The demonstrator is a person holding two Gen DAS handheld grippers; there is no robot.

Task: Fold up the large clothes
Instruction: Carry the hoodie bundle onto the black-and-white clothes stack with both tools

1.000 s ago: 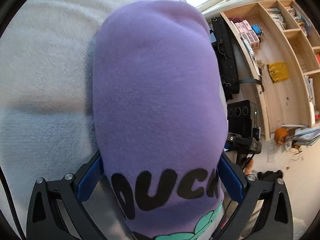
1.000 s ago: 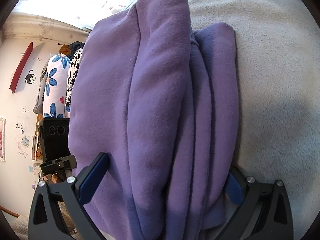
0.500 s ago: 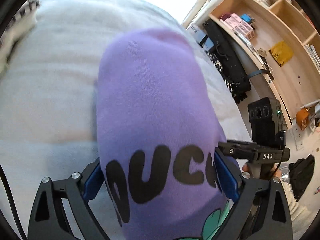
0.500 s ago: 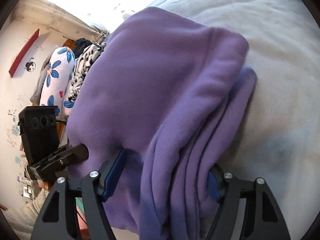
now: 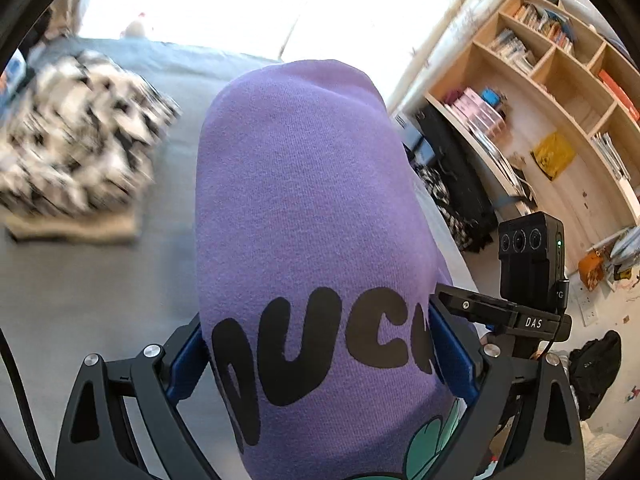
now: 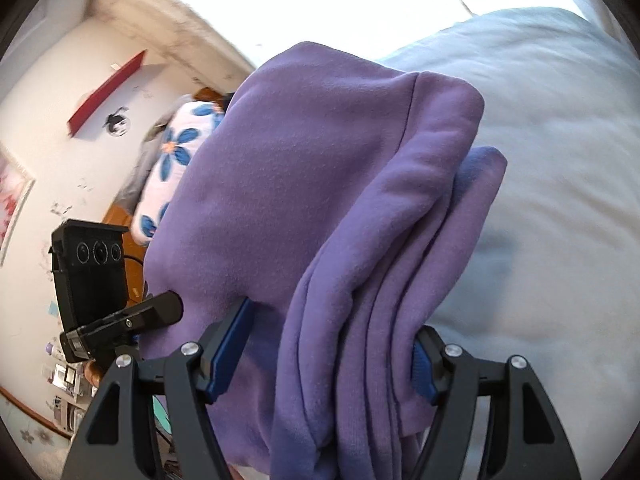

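A folded purple sweatshirt with black letters and a green print fills the left wrist view. My left gripper is shut on its printed end, one blue pad pressing into each side. In the right wrist view the same sweatshirt shows its stacked folded layers, and my right gripper is shut on that bundle. The garment hangs between both grippers, lifted above the grey bed. Its underside and near end are hidden.
A blurred stack of black-and-white patterned clothes lies on the bed at the left. A wooden bookshelf and a black bag stand to the right. Beyond the bed, a blue-flowered garment hangs by the wall.
Both grippers closed in on the sweatshirt and rose with it off the bed. The views tipped up, bringing the patterned clothes stack, window and walls into sight.
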